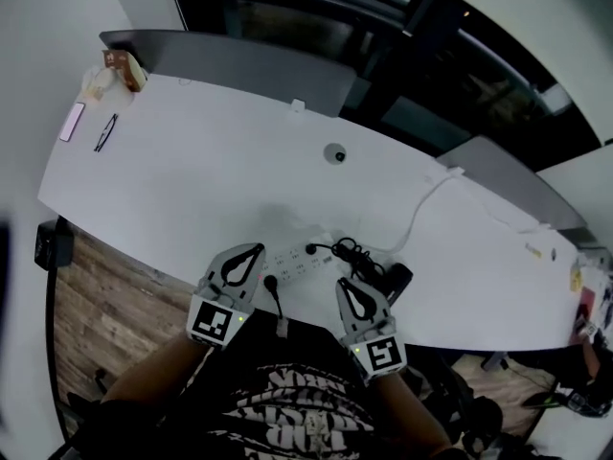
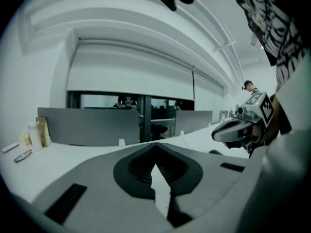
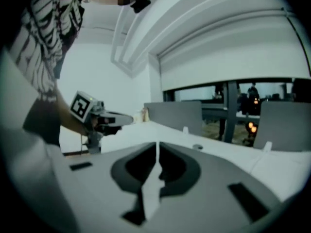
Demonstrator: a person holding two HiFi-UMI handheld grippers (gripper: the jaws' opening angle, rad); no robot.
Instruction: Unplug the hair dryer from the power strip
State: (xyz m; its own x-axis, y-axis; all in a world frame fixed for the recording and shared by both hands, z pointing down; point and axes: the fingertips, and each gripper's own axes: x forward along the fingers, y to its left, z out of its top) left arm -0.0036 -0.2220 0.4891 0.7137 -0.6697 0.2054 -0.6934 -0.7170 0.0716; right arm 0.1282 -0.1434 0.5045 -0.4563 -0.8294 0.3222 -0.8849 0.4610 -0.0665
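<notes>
Head view: left gripper [image 1: 255, 248] and right gripper [image 1: 342, 283], jaws pressed together empty, above smooth white table [image 1: 192, 180].

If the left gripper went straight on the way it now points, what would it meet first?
Probably the bare white tabletop, a little beyond the left gripper and its shut tongs, before the grey divider. Depth is unclear.

The right gripper [image 1: 347, 287] partly hides the black hair dryer [image 1: 396, 281].
</notes>
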